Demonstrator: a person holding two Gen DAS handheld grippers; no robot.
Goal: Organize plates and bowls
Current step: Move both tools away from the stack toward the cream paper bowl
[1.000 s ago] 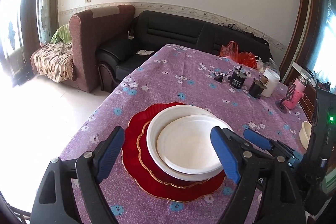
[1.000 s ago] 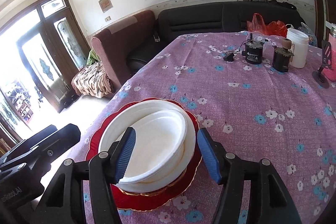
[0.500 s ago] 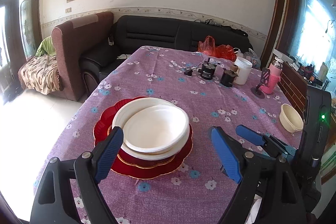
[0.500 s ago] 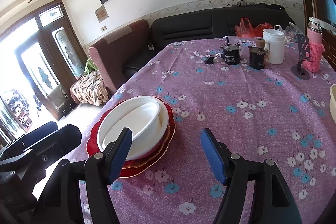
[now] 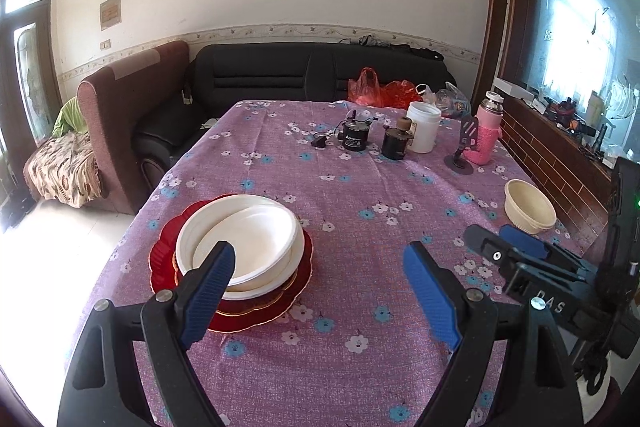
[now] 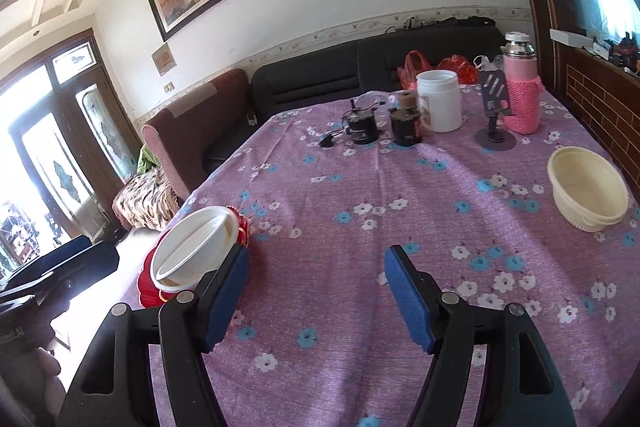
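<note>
Now both my claws hang empty above the worktop (image 5: 352,367), each with its blue pads spread wide and only purple cloth between them. My right claw (image 6: 316,301) has just been opening a little more, with nothing in it. The stack (image 5: 236,247), white plates nested on a red one, sits near the worktop's left edge, just ahead-left of my left claw (image 5: 320,295); in the left wrist view the left pad overlaps its near rim, though I can't tell whether it touches.

What's left out, I judge, is the cream bowl (image 6: 588,193), alone by the right edge near the brick ledge. From my right claw it lies ahead and to the right, well apart from the stack. So the right hand is clearly the nearer one for it. Being round, the bowl has no long axis; a pinch on its near rim should do.
</note>
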